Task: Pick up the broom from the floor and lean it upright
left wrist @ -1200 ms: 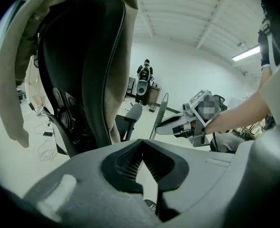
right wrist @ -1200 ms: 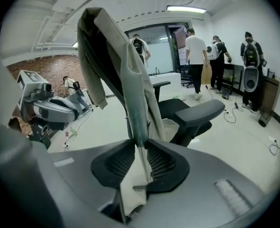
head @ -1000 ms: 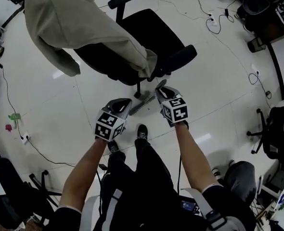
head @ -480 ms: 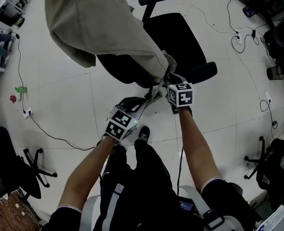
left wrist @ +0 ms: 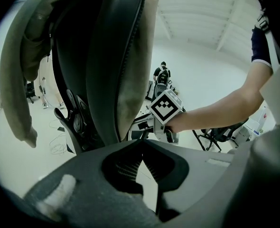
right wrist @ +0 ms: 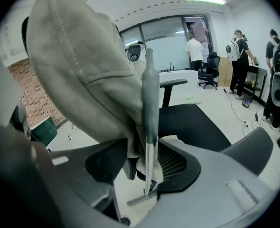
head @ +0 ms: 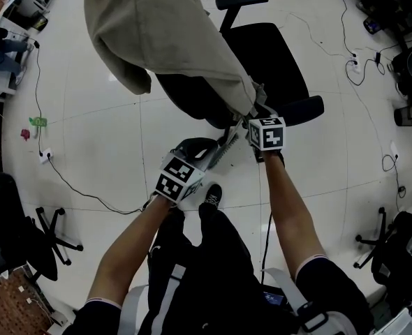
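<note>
Broom point(right wrist: 150, 103) between right gripper's point(right wrist: 147, 167) just-opened jaws

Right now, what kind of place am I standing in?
Probably an open office or lab workspace: an office chair on a tiled floor, loose cables running to floor sockets, and people standing at a desk with equipment.

The white tiled floor point(head: 101, 145) is seen with a black office chair point(head: 269, 58) standing on it. Thin cables point(head: 94, 198) are laid across it, and a small green thing point(head: 38, 121) is placed near its left edge.
</note>
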Demonstrator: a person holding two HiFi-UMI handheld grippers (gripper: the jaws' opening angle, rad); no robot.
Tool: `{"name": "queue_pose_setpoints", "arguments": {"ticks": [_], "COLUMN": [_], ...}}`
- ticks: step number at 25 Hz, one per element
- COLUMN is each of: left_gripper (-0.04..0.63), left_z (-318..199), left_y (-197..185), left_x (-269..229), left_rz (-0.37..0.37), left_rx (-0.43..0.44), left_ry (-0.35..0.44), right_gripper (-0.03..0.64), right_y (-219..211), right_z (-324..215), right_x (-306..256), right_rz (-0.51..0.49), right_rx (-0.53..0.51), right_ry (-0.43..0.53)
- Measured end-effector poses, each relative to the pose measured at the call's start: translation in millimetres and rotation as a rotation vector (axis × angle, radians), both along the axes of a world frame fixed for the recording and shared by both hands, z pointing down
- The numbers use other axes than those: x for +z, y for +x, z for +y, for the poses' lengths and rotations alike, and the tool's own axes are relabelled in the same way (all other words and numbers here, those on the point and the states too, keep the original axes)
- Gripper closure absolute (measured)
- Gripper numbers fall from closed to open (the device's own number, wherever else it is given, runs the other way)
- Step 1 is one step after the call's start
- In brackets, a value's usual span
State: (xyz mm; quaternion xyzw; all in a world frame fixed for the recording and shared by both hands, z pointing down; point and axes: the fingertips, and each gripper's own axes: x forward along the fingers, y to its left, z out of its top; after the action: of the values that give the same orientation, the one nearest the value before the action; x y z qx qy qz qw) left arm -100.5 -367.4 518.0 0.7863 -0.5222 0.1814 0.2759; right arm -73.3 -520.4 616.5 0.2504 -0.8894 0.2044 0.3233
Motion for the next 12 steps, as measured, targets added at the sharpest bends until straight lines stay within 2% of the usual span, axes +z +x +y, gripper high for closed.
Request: {"name": "queue_pose_setpoints", "arguments": {"ticks": [8, 12], "left_gripper": [0.595, 0.595], "left_z": [6.7, 5.4], "left_y": [5.0, 17.6], "left_x": [-12.0, -29.4], "left_rz": [0.027, 0.081], "left_rx": [0.066, 0.112], "left_ry": [0.025, 0.046], "right_gripper": [0.411, 0.466], "right_y": [23.7, 44.8], "right_z": [2.2, 23.0], "right_x": [-59.0, -94.8], "right_rz": [-0.064, -0.078], "right_rx": [0.078, 0.118], "right_ry": [0.090, 0.130]}}
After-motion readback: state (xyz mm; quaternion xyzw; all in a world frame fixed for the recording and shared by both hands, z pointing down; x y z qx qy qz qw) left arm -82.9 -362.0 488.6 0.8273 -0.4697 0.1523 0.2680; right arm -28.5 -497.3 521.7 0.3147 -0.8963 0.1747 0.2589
